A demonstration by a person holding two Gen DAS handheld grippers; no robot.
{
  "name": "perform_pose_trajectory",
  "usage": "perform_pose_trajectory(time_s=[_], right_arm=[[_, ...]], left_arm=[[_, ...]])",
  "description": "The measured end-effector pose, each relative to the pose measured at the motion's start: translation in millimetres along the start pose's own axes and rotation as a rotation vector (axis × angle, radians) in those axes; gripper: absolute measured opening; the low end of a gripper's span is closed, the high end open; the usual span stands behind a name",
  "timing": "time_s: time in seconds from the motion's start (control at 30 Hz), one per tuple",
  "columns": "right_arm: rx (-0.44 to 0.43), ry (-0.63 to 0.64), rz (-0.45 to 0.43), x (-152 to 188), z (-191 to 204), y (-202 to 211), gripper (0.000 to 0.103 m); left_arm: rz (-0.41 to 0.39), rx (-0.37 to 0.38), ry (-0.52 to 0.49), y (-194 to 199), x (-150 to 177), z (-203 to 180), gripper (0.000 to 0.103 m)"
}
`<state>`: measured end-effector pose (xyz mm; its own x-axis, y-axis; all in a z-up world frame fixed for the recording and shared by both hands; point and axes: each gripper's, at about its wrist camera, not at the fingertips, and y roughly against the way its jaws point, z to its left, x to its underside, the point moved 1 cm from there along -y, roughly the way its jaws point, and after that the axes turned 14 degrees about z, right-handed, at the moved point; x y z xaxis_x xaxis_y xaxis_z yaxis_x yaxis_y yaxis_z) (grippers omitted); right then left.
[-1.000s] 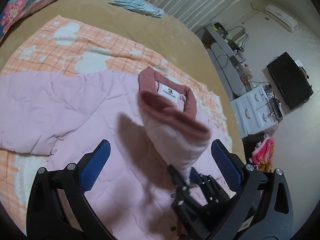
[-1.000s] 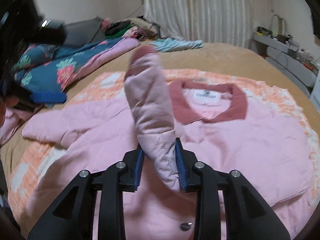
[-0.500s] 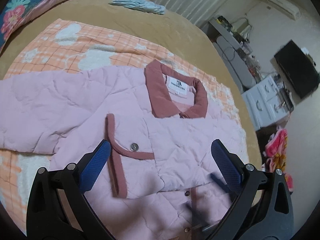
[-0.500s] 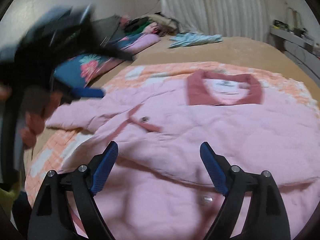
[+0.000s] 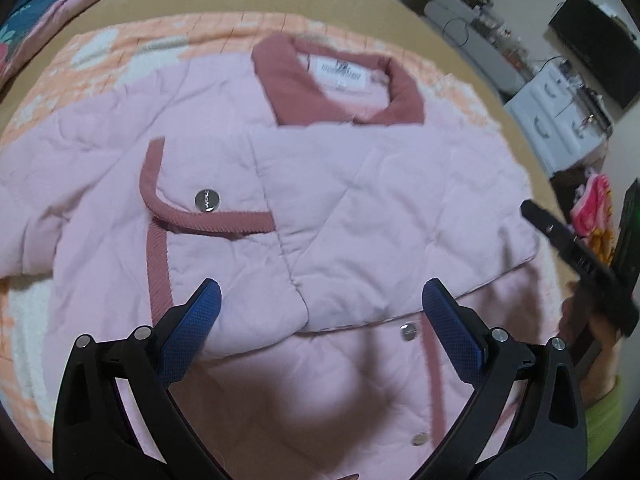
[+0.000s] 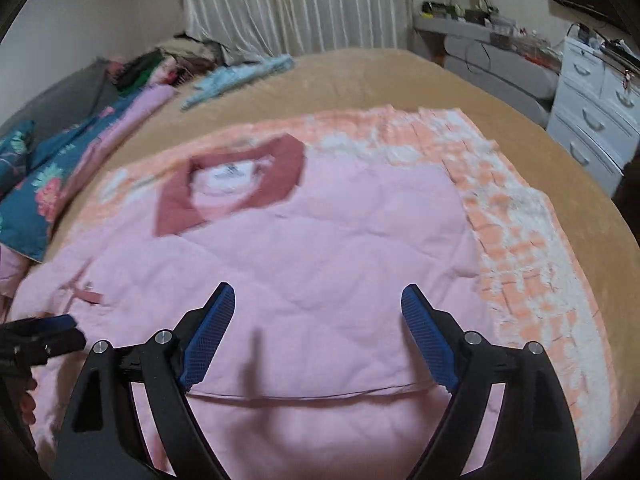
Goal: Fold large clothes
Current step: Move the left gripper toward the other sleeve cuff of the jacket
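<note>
The quilted pink jacket with a dusty-rose collar (image 5: 340,92) lies flat on the orange checked blanket (image 6: 520,240), one sleeve folded across its chest. Both the left hand-held gripper (image 5: 320,320) and right hand-held gripper (image 6: 316,328) hover released above the jacket, empty. Next, probably the other sleeve: pinch its cuff, lay it squarely across.

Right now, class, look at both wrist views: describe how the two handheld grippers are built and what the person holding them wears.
The left gripper and the right gripper match: two black plastic arms with silver round bolts, each tipped with a blue cross-hatched textured pad. In the left wrist view, the person's hand emerges from a yellow-green sleeve.
</note>
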<state>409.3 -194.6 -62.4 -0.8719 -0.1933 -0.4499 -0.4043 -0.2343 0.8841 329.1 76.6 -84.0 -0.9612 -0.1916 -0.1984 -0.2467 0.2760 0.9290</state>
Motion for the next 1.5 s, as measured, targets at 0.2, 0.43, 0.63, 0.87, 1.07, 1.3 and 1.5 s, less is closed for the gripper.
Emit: perform_pose_trajectory(time_s=[0.2,0.43,0.63,0.87,1.07,1.3,1.5], right_arm=[[0.000,-0.029,0.067,0,-12,-30,0.085],[0.062,-0.015,0.118,11,-8,-46,0.086],[-0.023,-0.038,0.051,20,-1,-6,0.091],[-0.035,-0.010,-0.049,25,21,43,0.097],[-0.031,0.022,-0.083,26,46,67,0.098],[-0.035,0.075,-0.108,31,89,85,0.099],[-0.050,0.121,-0.116,35,126,92,0.099]], left_arm=[[0.008,-0.072,-0.031,-19,1,0,0.095],[-0.001,-0.071,-0.040,-22,4,2,0.095],[-0.047,-0.068,-0.024,11,8,8,0.095],[-0.092,-0.082,0.016,47,19,20,0.095],[-0.131,-0.096,0.051,73,35,34,0.095],[-0.165,-0.103,0.091,96,53,60,0.095],[-0.192,-0.116,0.139,113,69,89,0.095]])
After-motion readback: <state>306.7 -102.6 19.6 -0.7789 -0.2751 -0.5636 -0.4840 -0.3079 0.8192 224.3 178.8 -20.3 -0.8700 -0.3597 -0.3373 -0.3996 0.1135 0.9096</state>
